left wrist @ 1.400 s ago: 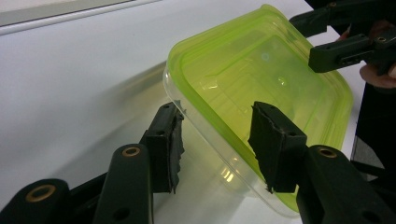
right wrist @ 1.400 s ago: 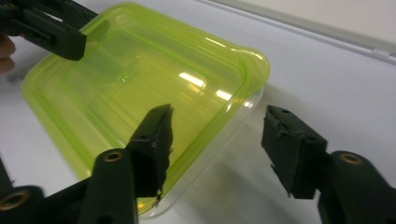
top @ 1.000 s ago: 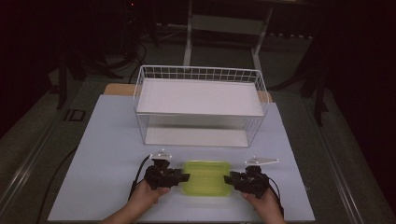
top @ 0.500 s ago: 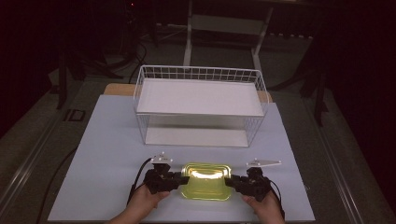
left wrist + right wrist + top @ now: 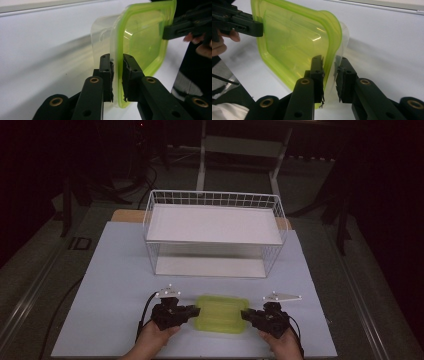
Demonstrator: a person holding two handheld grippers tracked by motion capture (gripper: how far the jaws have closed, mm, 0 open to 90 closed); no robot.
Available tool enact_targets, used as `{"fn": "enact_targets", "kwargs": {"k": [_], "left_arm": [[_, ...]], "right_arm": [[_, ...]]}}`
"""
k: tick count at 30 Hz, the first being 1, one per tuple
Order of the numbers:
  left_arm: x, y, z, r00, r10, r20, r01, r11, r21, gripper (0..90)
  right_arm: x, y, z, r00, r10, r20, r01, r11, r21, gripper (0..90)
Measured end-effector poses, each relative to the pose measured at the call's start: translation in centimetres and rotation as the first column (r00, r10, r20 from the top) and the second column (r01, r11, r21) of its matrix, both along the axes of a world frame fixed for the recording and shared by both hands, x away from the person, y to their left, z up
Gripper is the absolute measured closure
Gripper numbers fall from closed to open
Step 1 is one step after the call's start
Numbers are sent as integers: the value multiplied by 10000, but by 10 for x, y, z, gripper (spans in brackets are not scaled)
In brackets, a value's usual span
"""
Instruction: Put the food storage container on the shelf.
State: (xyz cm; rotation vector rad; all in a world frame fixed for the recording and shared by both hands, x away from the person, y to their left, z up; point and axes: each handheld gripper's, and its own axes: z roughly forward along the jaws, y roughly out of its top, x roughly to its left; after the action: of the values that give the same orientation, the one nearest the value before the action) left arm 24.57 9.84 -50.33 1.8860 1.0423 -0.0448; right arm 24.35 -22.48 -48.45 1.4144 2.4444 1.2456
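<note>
From above, the lidded green container [image 5: 223,313] sits at the near edge of the worktop [image 5: 115,285], before an empty wire basket [image 5: 214,233]. The left gripper [image 5: 116,75] has its fingers clamped on the container's rim. The right gripper [image 5: 329,75] likewise pinches the opposite rim; nothing visible inside.

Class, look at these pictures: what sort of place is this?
Probably a recording studio or lab: a white table in a dark room, bearing one wire rack and a green-lidded container, with stands behind.
</note>
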Motion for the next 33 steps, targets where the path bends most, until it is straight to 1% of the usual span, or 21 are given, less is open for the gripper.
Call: {"fn": "enact_targets", "kwargs": {"k": [2, 3, 5, 7, 9, 13, 16, 18, 20, 25, 27, 30, 33], "left_arm": [[-1, 0, 4, 9998, 74, 157, -77, 9998, 179, 808], [0, 1, 7, 9997, 104, 211, -109, 9997, 230, 808], [1, 2, 11, 9994, 185, 287, -194, 9993, 322, 809], [4, 4, 15, 9991, 247, 338, -257, 9992, 300, 809], [6, 6, 21, 9983, 316, 485, -332, 9989, 325, 809], [14, 12, 31, 9965, 490, 683, -507, 9984, 232, 809], [21, 16, 37, 9952, 612, 770, -623, 9980, 123, 809], [25, 18, 41, 9944, 661, 827, -671, 9977, 100, 809], [29, 20, 43, 9944, 708, 783, -711, 9975, 16, 808], [42, 23, 45, 9928, 828, 865, -823, 9966, -100, 808], [46, 24, 45, 9921, 893, 878, -886, 9960, -127, 808], [54, 25, 44, 9913, 960, 900, -960, 9954, -53, 808], [64, 26, 39, 9903, 1051, 904, -1048, 9945, -82, 809]], "right_arm": [[1, 1, 0, 10000, 54, 65, -53, 10000, -57, 778], [2, 2, 0, 10000, 87, 16, -87, 9999, -59, 778], [5, 3, 2, 9999, 131, 23, -131, 9999, 36, 778], [9, 5, 6, 9998, 186, 93, -187, 9998, 111, 779], [12, 7, 10, 9997, 184, 176, -187, 9997, 184, 780], [23, 11, 20, 9992, 166, 356, -181, 9990, 415, 782], [30, 16, 30, 9966, 181, 802, -212, 9990, 383, 784], [35, 18, 36, 9951, 176, 974, -213, 9990, 381, 785], [41, 19, 40, 9945, 155, 1032, -206, 9986, 481, 786], [52, 23, 45, 9916, 120, 1287, -181, 9988, 461, 790], [57, 24, 45, 9905, 58, 1375, -139, 9983, 574, 790], [65, 26, 44, 9900, 43, 1413, -128, 9981, 597, 791], [74, 28, 41, 9892, 30, 1463, -110, 9985, 537, 791]]}}
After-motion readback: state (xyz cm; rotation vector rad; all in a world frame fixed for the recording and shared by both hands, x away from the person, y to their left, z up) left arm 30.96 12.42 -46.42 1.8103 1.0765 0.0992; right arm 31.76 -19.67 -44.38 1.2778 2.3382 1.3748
